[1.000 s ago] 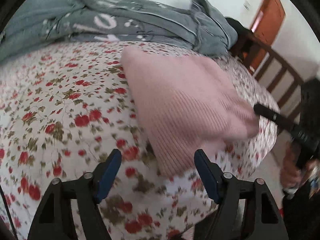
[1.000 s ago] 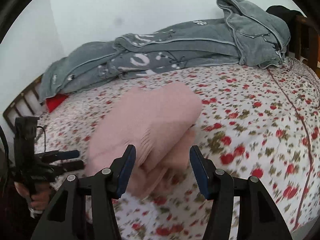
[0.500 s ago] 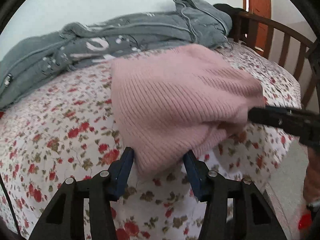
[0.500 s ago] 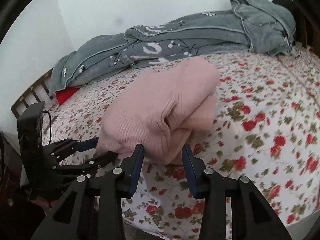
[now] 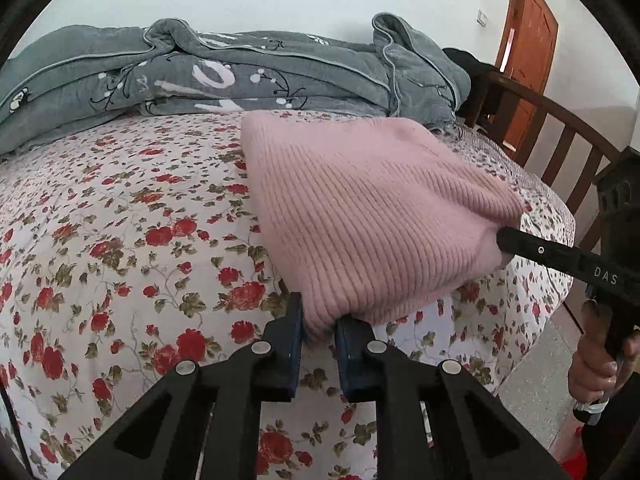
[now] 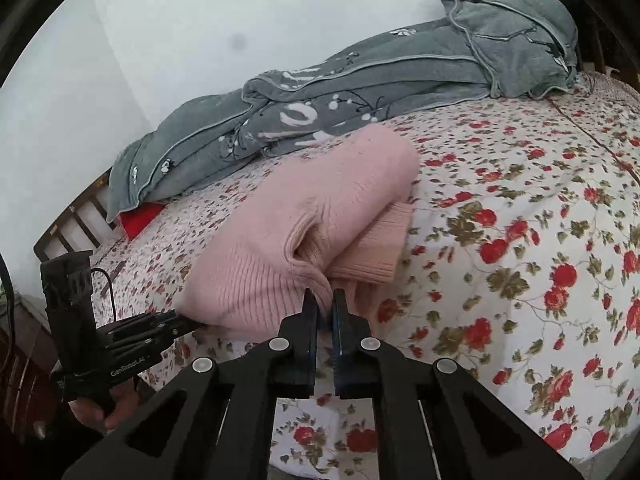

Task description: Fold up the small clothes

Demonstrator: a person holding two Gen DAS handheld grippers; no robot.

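A folded pink ribbed sweater (image 5: 360, 216) lies on the floral bed sheet (image 5: 120, 240) near the bed's front edge. It also shows in the right wrist view (image 6: 288, 224), with a folded sleeve or hem under its right side. My left gripper (image 5: 319, 320) is shut on the sweater's near corner. My right gripper (image 6: 324, 300) is shut on the sweater's edge at the other near corner. Each gripper shows in the other's view, the right gripper (image 5: 504, 236) at the sweater's right corner and the left gripper (image 6: 188, 322) at its left corner.
A rumpled grey quilt (image 5: 224, 68) lies along the wall at the back of the bed, also in the right wrist view (image 6: 360, 80). A wooden bed rail (image 5: 560, 140) and an orange door (image 5: 528, 32) are to the right. A red item (image 6: 140, 220) lies under the quilt's end.
Both grippers moved in to the sweater's near corners and closed on them. One second ago both were open and short of the sweater.
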